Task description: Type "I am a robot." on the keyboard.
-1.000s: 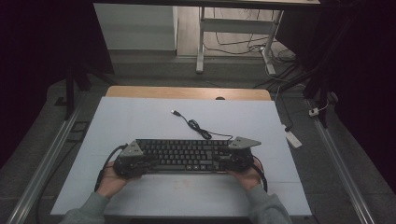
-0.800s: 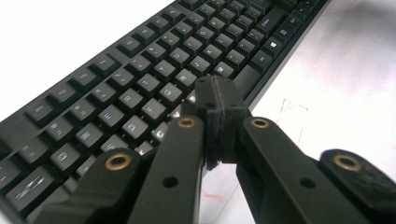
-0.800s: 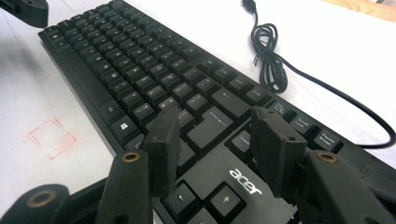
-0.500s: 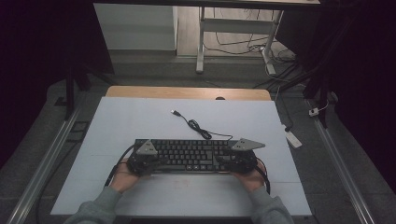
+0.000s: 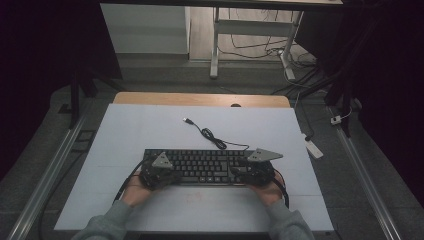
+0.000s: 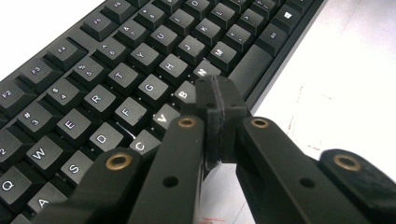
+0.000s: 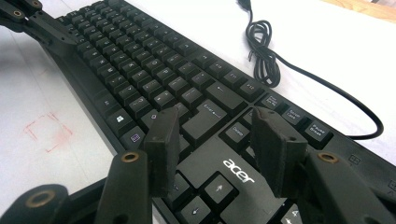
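Note:
A black Acer keyboard (image 5: 200, 162) lies across the near half of the white table top (image 5: 150, 130), and its black cable (image 5: 210, 135) curls away to a loose USB plug. My left gripper (image 6: 215, 95) is shut with nothing in it, its joined tips over the B and N keys of the keyboard (image 6: 116, 79); whether they touch a key I cannot tell. My right gripper (image 7: 215, 126) stands open above the keyboard (image 7: 154, 70), over the Enter and Delete keys, holding nothing. From above, the left gripper (image 5: 165, 174) and right gripper (image 5: 250, 172) sit at the keyboard's front edge.
A faint red square mark (image 7: 46, 130) is drawn on the table in front of the keyboard. The coiled cable (image 7: 266, 56) lies behind the right end. A white power strip (image 5: 314, 148) lies off the table's right edge, beside a metal rail (image 5: 360, 165).
My left hand has slid right along the keyboard's front edge, from its left end to the letter keys, and its jaws have closed. The right gripper has stayed put.

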`<state>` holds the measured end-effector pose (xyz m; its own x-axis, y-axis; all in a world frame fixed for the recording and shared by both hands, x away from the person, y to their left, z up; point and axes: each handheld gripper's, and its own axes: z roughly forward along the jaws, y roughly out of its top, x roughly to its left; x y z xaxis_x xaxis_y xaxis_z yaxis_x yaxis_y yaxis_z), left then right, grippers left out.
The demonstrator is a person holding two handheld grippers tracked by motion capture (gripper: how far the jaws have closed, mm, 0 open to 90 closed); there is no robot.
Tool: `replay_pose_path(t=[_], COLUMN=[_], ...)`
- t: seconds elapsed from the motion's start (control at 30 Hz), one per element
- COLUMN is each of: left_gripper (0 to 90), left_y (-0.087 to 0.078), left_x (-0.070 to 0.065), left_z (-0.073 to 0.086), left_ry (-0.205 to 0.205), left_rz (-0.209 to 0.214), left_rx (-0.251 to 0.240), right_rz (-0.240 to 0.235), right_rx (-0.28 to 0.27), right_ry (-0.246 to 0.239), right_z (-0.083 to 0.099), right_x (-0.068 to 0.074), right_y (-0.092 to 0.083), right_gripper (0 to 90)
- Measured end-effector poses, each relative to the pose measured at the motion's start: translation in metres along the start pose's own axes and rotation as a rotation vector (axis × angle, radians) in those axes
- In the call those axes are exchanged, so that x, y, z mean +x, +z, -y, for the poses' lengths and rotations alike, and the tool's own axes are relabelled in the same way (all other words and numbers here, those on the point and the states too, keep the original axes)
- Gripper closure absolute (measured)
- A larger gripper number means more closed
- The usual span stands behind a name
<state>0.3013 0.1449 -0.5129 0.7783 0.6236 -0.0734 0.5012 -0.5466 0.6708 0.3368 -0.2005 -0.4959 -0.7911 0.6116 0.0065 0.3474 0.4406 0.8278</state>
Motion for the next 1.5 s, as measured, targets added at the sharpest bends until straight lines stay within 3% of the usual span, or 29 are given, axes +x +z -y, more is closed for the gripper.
replay_pose_path(t=[0.43,0.57,0.67,0.8,0.87,1.03,1.3,1.5], left_gripper=[88.9,89.0,89.0,88.1,84.4,70.1,47.4,38.4], left_y=[0.007,0.007,0.004,-0.009,-0.016,-0.026,-0.034,-0.039], left_x=[0.000,-0.001,-0.002,-0.002,-0.001,0.003,0.007,0.011], left_z=[0.003,0.003,0.002,-0.002,-0.002,-0.001,0.000,-0.001], left_ry=[-0.002,0.001,-0.006,-0.037,-0.052,-0.086,-0.131,-0.154], left_rz=[-0.005,-0.013,-0.005,0.007,0.018,0.026,0.003,-0.021], left_rx=[0.037,0.026,-0.002,-0.086,-0.126,-0.164,-0.196,-0.205], right_rz=[0.005,0.010,0.008,0.014,0.014,0.010,0.013,0.010], right_rx=[0.008,0.010,0.011,0.007,0.011,0.010,0.009,0.010], right_ry=[0.001,0.003,0.003,0.003,0.003,0.002,0.002,-0.001], right_z=[0.001,0.001,0.001,0.001,0.001,0.001,0.002,0.001], right_x=[-0.002,-0.002,-0.001,-0.001,-0.001,-0.001,-0.002,-0.002], right_y=[0.001,0.000,0.001,0.000,0.000,0.000,0.000,0.001], right_gripper=[51.9,51.8,51.8,51.8,51.7,51.7,51.7,51.6])
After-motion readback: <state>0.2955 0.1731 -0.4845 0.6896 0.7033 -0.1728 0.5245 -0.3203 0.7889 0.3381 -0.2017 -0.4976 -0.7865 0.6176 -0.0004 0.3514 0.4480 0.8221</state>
